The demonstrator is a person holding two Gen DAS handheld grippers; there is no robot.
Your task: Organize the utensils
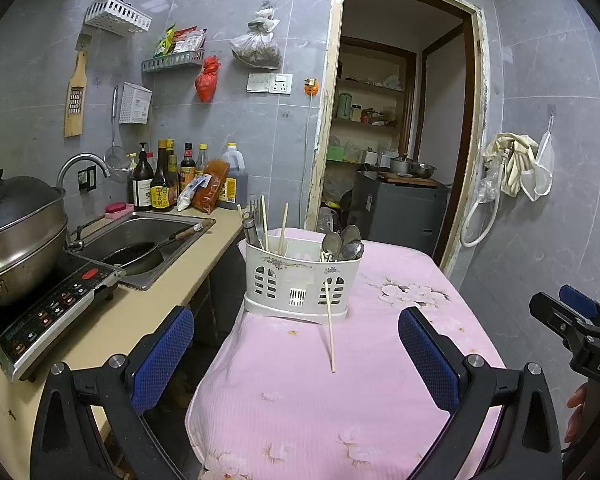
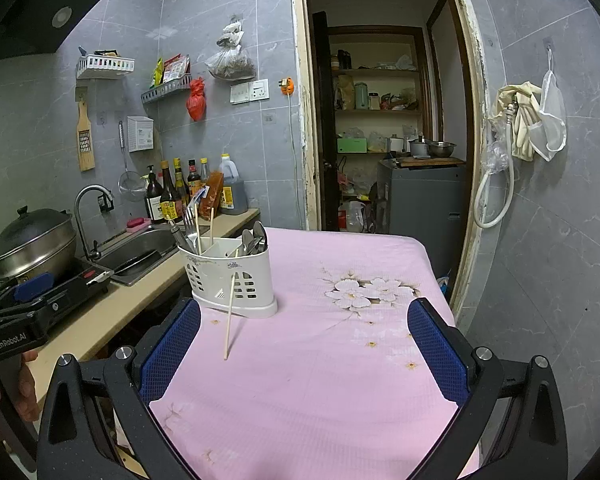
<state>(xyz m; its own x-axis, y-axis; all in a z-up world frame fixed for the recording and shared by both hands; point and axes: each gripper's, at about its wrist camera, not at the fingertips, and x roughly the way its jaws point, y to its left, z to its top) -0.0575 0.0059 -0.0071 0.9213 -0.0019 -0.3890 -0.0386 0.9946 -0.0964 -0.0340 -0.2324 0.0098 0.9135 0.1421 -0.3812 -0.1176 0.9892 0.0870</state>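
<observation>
A: What sits nearest the lenses?

B: The left hand-held gripper [image 1: 296, 364], its fingers [image 1: 162, 354] faced with blue dimpled pads on black frames. They are spread wide with nothing between them. The right hand-held gripper [image 2: 304, 350] has the same build, gapes just as far, and is just as empty.

A: And beneath them?

B: A table [image 2: 300, 392] under a pink, finely ribbed cloth printed with pale blossoms.

A: Where are the utensils?

B: One slim wooden chopstick [image 1: 330, 326] leans against the front wall of the utensil holder [image 1: 300, 280]. Its lower tip rests on the cloth, pointing towards the cameras; its long axis runs up and away to the holder's face. The holder is white plastic, oval, with arched cut-outs and a small floral print, and it stands upright near the table's left edge.

A: What is inside it?

B: Upright chopsticks [image 1: 283, 224] and a fork [image 1: 254, 206] in the left compartment, and shiny metal spoons [image 1: 342, 242], bowls up, in the right.

A: Do the views differ?

B: The left wrist view shows a black frying pan [image 1: 140, 254] lying in the steel sink [image 1: 162, 224] and the induction cooker's [image 1: 54, 310] button panel. The right wrist view shows the dark extractor hood [image 2: 40, 12]. Each catches the other gripper at its edge.
</observation>
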